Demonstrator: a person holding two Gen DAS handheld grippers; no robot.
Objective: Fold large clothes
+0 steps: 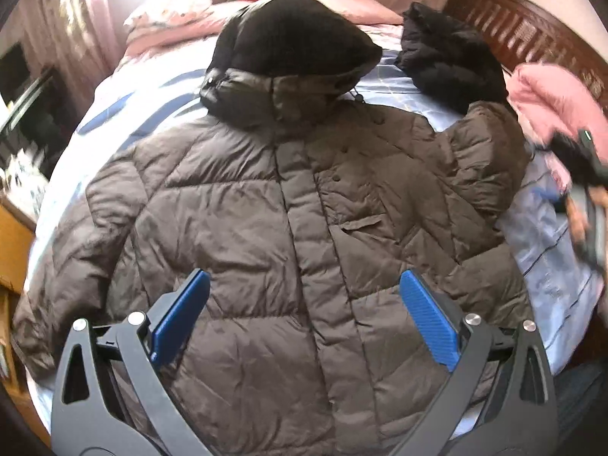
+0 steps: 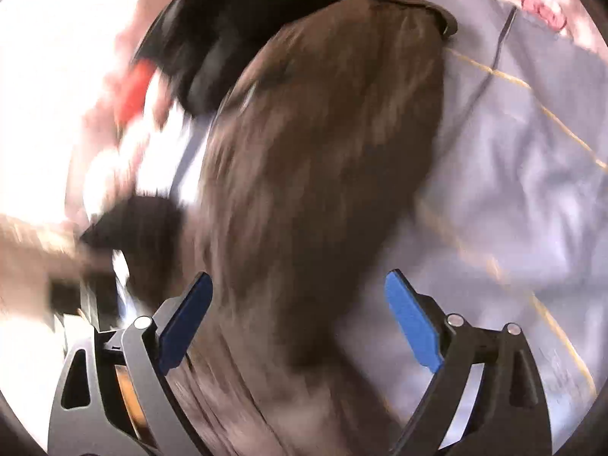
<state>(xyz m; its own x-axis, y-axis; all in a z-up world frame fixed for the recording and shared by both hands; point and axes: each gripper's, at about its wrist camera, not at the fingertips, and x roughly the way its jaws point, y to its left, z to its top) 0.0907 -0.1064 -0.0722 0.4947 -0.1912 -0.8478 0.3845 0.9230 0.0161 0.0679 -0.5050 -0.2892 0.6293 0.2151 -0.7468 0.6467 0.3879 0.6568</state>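
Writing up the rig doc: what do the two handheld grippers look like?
Both match: the left gripper and right gripper have dark grey linkage arms with triangular cutouts, silver pivot pins, and flat blue ribbed finger pads. No cables, markings or sleeves are visible.

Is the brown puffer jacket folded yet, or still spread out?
Mostly spread: the brown puffer jacket lies front up on the bed, its left-of-picture sleeve out, only the other sleeve bent.

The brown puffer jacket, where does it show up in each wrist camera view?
Left wrist: the brown puffer jacket lies front-up and fills the middle, its black hood at the top.
Right wrist: it is a blurred brown mass running up the centre.
Shared landmark: the black hood, and the pale blue bedsheet underneath.
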